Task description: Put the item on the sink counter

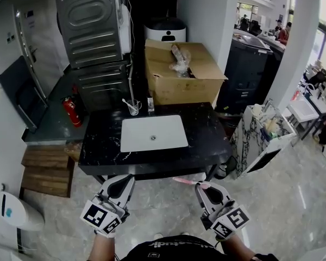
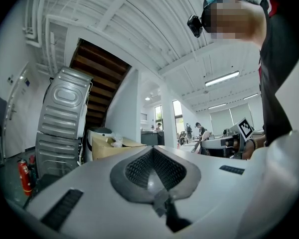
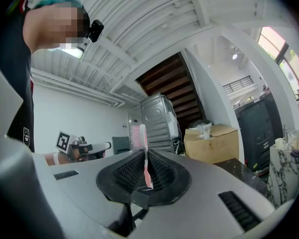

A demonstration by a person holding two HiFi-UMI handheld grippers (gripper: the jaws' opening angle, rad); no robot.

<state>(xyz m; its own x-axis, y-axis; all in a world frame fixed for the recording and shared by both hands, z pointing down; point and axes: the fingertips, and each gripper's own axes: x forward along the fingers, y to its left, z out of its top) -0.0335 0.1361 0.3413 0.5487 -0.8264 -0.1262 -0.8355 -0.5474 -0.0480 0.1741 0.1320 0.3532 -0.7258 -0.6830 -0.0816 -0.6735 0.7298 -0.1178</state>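
A pink toothbrush [image 1: 187, 180] sticks out leftward from my right gripper [image 1: 201, 185], which is shut on its handle; in the right gripper view the toothbrush [image 3: 143, 153] stands bristles up between the closed pads. My left gripper [image 1: 125, 180] is shut with nothing in it, and its pads [image 2: 154, 169] meet. Both grippers hover just in front of the near edge of the black marble sink counter [image 1: 209, 132], which holds a white basin [image 1: 154, 133].
A glass cup [image 1: 133, 107] and a small bottle [image 1: 150, 104] stand at the counter's back edge. Behind are a cardboard box [image 1: 180, 74] and stacked washing machines [image 1: 92, 37]. A fire extinguisher [image 1: 71, 111] and wooden steps [image 1: 46, 172] are left, a white cart [image 1: 263, 136] right.
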